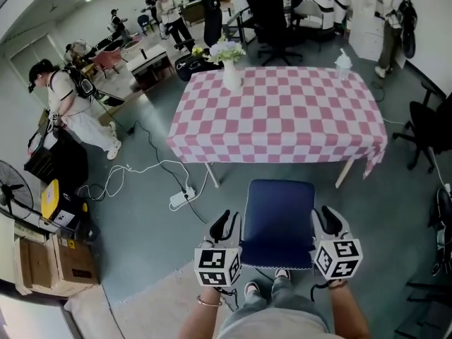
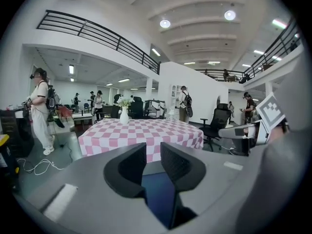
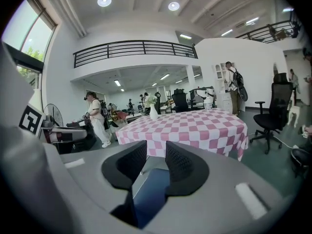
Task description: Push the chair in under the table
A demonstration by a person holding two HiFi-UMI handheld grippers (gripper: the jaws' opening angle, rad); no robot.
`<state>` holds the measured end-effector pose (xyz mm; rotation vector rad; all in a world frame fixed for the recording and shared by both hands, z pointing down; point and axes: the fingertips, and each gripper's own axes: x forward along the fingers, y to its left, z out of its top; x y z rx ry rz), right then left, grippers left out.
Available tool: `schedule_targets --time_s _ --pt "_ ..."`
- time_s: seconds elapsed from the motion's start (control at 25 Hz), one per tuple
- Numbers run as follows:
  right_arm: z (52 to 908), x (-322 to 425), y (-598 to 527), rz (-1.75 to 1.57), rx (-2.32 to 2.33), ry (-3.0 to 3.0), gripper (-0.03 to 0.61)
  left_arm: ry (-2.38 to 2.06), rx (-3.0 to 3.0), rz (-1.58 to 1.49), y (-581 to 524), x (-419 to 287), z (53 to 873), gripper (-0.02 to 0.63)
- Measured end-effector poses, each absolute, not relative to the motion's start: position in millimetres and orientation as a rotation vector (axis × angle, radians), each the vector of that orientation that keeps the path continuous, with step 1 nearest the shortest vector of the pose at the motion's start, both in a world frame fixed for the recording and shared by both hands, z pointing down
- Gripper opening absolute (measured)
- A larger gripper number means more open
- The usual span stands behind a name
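The chair [image 1: 277, 217], blue-padded, stands just in front of me, facing the table [image 1: 282, 111] with its pink-and-white checked cloth; bare floor lies between them. My left gripper [image 1: 227, 223] sits at the left edge of the chair's back and my right gripper [image 1: 327, 219] at the right edge. In the left gripper view the blue padding [image 2: 156, 194] fills the gap between the jaws of the left gripper [image 2: 153, 152]. The right gripper view shows the same blue padding [image 3: 148, 194] inside the right gripper [image 3: 156, 150]. Both views look across at the table [image 2: 141, 130] [image 3: 195, 128].
A white vase of flowers [image 1: 231, 73] stands on the table's far side. White table legs [image 1: 344, 171] [image 1: 212, 175] frame the gap under it. A power strip with cables [image 1: 182, 198] lies on the floor to the left. A black office chair [image 1: 431, 129] is at right; people stand at left.
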<state>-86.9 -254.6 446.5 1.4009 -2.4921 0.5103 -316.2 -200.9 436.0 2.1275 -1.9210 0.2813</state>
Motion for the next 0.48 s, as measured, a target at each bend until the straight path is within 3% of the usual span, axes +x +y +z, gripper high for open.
schedule_targets --time_s 0.48 --pt "456 -85 -229 0.48 1.379 -2.424 0.104 -1.667 2.316 0.432 -195 -295 454 0.091"
